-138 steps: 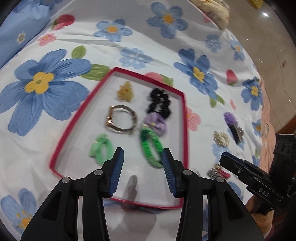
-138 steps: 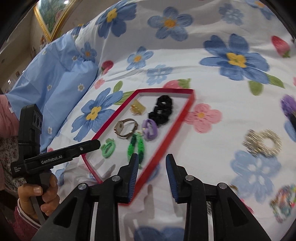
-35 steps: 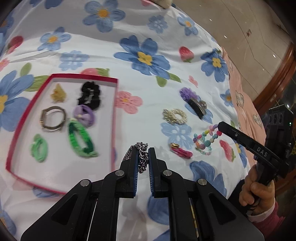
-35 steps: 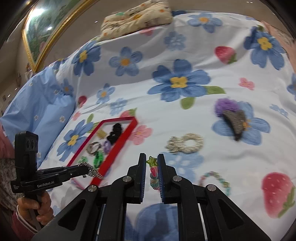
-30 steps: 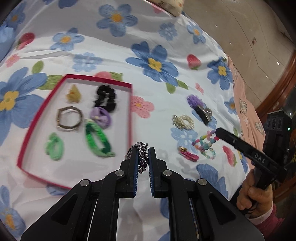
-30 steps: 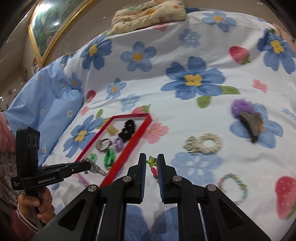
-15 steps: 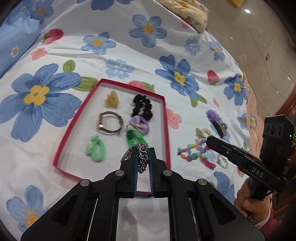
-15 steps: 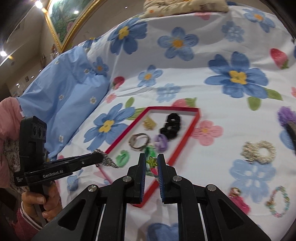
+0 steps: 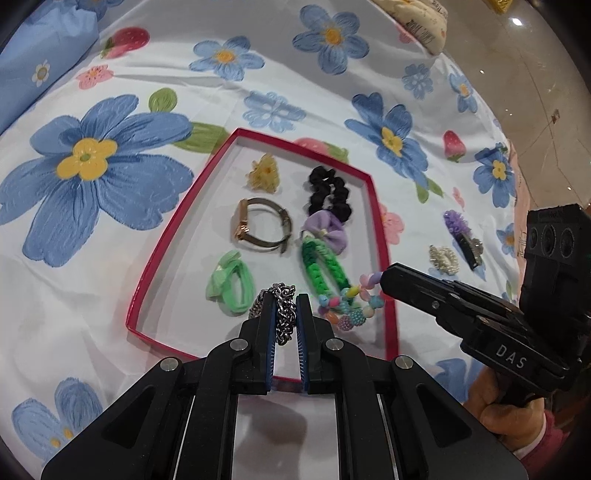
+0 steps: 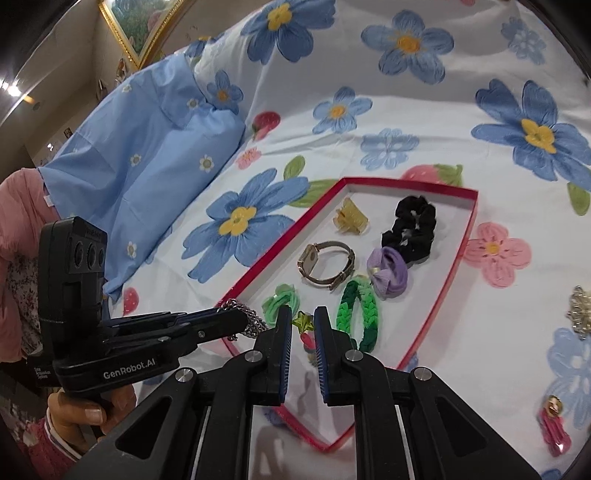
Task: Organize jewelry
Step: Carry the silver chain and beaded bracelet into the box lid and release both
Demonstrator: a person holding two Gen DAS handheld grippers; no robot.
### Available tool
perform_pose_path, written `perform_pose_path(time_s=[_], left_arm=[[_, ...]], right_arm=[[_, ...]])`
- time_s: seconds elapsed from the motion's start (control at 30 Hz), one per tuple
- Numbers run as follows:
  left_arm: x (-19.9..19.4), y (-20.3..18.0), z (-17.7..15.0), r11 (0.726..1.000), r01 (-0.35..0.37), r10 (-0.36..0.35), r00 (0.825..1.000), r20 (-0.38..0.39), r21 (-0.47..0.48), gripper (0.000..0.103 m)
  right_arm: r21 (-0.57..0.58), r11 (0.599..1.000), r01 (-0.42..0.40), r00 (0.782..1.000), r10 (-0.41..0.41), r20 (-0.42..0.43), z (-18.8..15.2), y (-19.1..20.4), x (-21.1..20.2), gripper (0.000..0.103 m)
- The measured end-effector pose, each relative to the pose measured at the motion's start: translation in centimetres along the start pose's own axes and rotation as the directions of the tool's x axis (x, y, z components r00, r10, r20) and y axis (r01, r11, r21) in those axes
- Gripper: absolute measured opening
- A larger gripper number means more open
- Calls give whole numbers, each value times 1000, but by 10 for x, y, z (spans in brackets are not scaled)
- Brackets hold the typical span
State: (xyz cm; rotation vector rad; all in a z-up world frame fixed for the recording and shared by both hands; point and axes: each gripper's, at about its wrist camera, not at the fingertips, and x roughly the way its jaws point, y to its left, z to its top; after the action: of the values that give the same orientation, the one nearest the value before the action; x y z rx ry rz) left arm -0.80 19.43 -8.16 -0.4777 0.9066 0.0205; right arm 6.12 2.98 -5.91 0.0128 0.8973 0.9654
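Observation:
A red-rimmed white tray lies on the flowered bedspread; it also shows in the right wrist view. In it lie a yellow claw clip, a black scrunchie, a watch, a purple bow, a dark green braided band and a light green tie. My left gripper is shut on a silver chain over the tray's near part. My right gripper is shut on a colourful bead bracelet, also over the tray's near end.
On the bedspread right of the tray lie a pearl scrunchie, a purple hair clip and a pink clip. A blue pillow lies at the left. A folded cushion sits at the far edge by the floor.
Both grippers have moved left from the loose jewellery to over the tray's near end, each still shut on its piece. The tray now sits nearer and larger in both views.

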Motion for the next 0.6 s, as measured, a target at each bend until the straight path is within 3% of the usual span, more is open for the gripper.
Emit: perform_pose_path(time_s=[0.37,0.6], left_arm=[[31,31,0,998,-55,52,997,-56,-39,9],[38,34,-2,996,-88,86,994,-74,-30,9]], right_arm=[[20,995,96,993,-94,-69,-2,-34,35,12],[-9,992,125,987,-125,-97,-5,-35,44,12]])
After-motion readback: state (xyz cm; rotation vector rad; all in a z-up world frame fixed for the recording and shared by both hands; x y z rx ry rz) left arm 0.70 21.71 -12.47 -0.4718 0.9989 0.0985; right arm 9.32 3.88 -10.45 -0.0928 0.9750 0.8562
